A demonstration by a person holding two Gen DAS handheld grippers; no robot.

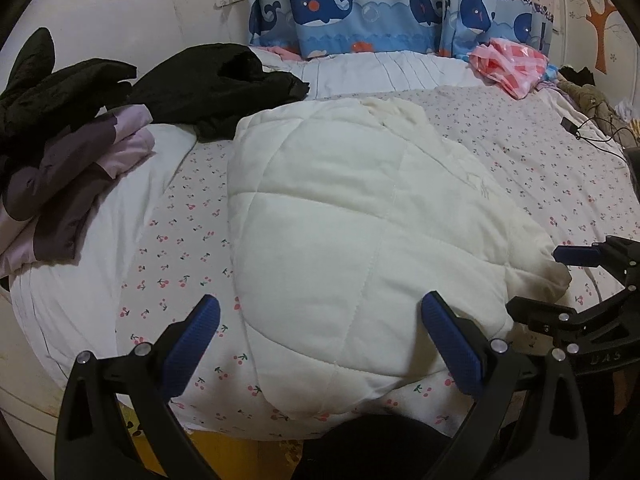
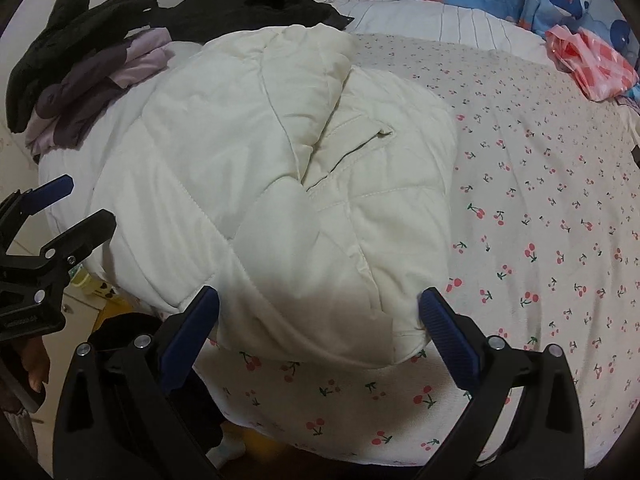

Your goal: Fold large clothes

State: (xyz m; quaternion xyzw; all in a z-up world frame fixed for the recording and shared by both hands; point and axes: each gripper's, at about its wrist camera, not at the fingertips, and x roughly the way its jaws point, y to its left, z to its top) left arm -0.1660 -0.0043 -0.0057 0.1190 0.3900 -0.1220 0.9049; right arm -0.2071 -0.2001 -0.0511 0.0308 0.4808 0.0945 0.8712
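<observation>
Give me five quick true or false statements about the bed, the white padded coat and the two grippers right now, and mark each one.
1. The white padded coat lies on the cherry-print sheet. True.
2. The left gripper is clamped on the coat. False: its jaws stand open, holding nothing.
3. The right gripper is open. True.
4. The black garment lies on top of the white coat. False: it lies beyond it, toward the bed's far left.
5. The whale-print curtain hangs behind the bed. True.
</observation>
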